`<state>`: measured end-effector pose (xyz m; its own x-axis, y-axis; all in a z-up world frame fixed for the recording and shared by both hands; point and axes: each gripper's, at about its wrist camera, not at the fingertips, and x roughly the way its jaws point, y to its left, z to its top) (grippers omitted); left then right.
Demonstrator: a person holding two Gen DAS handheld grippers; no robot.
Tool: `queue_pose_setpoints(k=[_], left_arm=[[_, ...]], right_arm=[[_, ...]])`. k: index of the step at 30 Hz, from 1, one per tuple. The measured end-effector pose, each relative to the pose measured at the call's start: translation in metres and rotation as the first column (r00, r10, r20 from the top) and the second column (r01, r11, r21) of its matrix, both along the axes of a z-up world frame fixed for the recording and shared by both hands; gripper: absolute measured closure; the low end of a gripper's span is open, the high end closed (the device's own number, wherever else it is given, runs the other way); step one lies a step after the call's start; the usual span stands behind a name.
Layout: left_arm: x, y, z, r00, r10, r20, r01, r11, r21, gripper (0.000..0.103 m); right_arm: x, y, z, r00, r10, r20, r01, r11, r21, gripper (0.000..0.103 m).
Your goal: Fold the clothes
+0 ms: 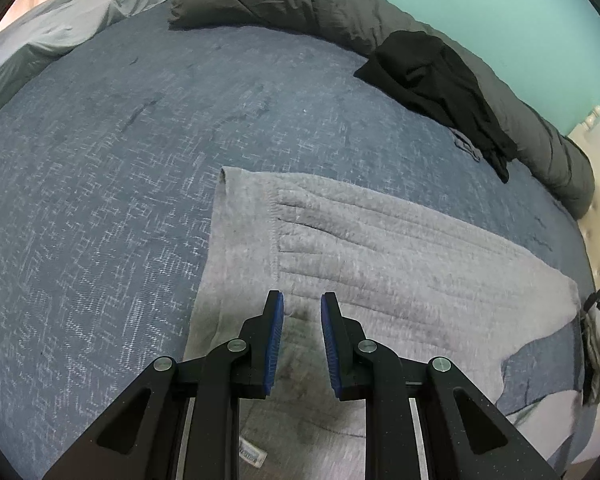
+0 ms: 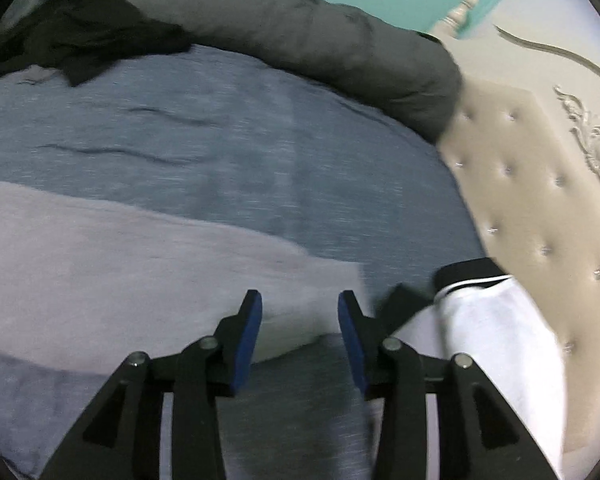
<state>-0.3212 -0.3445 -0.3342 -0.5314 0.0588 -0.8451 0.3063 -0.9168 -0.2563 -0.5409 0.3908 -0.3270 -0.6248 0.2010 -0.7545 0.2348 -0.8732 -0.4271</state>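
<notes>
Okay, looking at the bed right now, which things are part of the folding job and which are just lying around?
Part of the job:
- grey knit garment, spread flat on the bed
- black garment, crumpled by the duvet
- white garment with black trim, by the headboard

Just lying about:
- rolled dark grey duvet
- blue bedspread
- tufted headboard
- light grey sheet
</notes>
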Motion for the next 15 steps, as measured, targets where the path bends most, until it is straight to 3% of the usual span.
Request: queue_pose_setpoints(k=[3,7,12,15], left_arm=[[0.007,-0.004,0.003,1.000,0.005,0.011,-0.005,1.000,0.001,0.082],[0.019,-0.010,0.000,0.999,0.003,0.042,-0.003,1.000,0.007,0.082],[0.037,-0.014,-0.011,0.996,-0.007,0.085,0.008,1.000,-0.003,0.077],[0.051,-0.016,-0.017,0.994,-0.010,0.106,0.009,1.000,0.011,0.077]], right_arm=[[0.026,-0.013,0.000,1.000,0.017,0.010,-0.015,0.987,-0.161,0.063],[0.076,-0.038,-0.003,0.997,0.073,0.007,-0.068,0.952,-0.298,0.061],[0.135,-0.073,-0.017,0.991,0.133,0.019,-0.114,0.905,-0.409,0.058],[0.170,-0.093,-0.030,0.982,0.187,0.042,-0.152,0.895,-0.420,0.058]])
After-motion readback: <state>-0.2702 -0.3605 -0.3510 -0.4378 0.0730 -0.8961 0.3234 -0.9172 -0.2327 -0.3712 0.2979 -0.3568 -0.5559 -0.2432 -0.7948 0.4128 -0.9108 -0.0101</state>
